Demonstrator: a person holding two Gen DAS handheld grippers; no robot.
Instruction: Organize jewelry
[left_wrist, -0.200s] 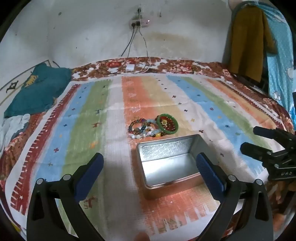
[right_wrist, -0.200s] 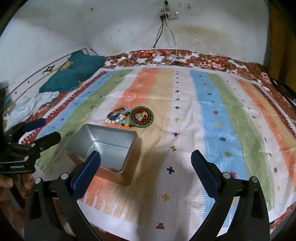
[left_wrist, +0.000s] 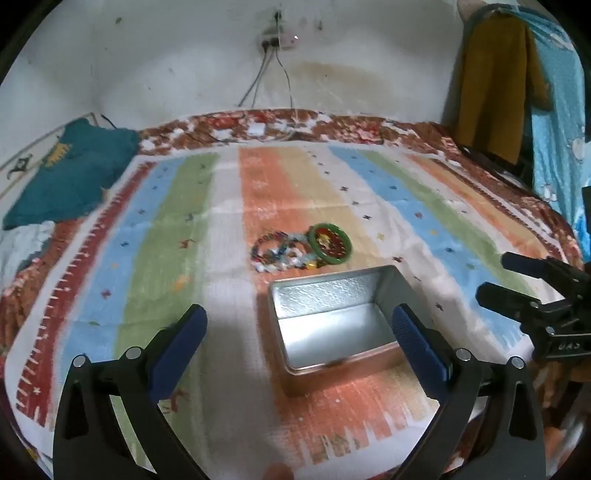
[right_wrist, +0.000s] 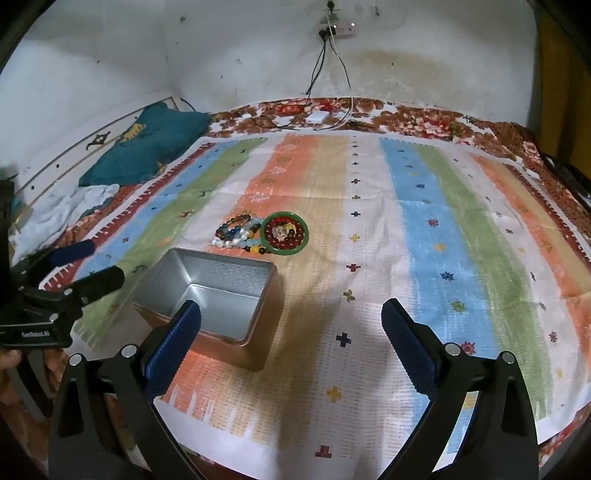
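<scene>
An open, empty metal tin (left_wrist: 336, 317) (right_wrist: 210, 295) sits on the striped cloth. Just beyond it lies a pile of jewelry: a green bangle (left_wrist: 330, 243) (right_wrist: 284, 232) with red beads inside, and several bead bracelets (left_wrist: 280, 254) (right_wrist: 236, 234) beside it. My left gripper (left_wrist: 299, 347) is open and empty, hovering above the near side of the tin; it also shows at the left of the right wrist view (right_wrist: 85, 264). My right gripper (right_wrist: 291, 343) is open and empty, to the right of the tin; it also shows in the left wrist view (left_wrist: 506, 277).
The striped cloth (right_wrist: 424, 258) covers a bed with a floral sheet. A teal pillow (right_wrist: 147, 144) and white cloth (right_wrist: 62, 210) lie at the far left. A charger and cables (right_wrist: 317, 118) lie by the wall. Clothes (left_wrist: 495, 85) hang at the right.
The left wrist view has shifted slightly; the tin and jewelry sit a little further right in it. Nothing was taken hold of.
</scene>
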